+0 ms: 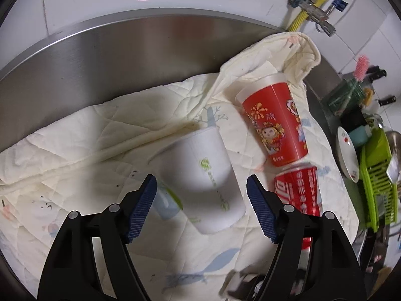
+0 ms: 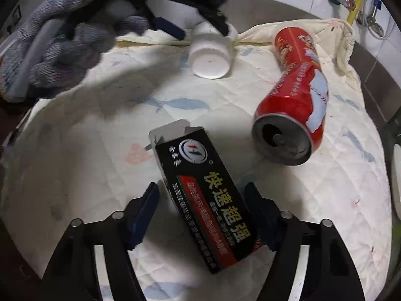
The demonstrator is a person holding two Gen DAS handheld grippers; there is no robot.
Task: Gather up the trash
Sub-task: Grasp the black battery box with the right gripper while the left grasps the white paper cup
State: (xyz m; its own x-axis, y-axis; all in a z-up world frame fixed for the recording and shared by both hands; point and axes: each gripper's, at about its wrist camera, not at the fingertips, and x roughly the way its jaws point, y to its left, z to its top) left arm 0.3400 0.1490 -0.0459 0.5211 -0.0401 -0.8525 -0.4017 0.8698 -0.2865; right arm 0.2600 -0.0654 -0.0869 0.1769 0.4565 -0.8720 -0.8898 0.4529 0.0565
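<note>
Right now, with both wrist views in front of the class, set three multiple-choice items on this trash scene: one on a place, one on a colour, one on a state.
1. What lies between the right gripper's fingers?
A. a glass jar
B. the black carton
C. a spoon

2. What colour is the crushed can?
A. red
B. green
C. blue

3. How does the left gripper stand at the white cup?
A. shut on it
B. open around it
C. far off to one side

Key: 1 B, the carton lies in the gap; 2 A, its body is red; 3 B, space shows at both pads.
</note>
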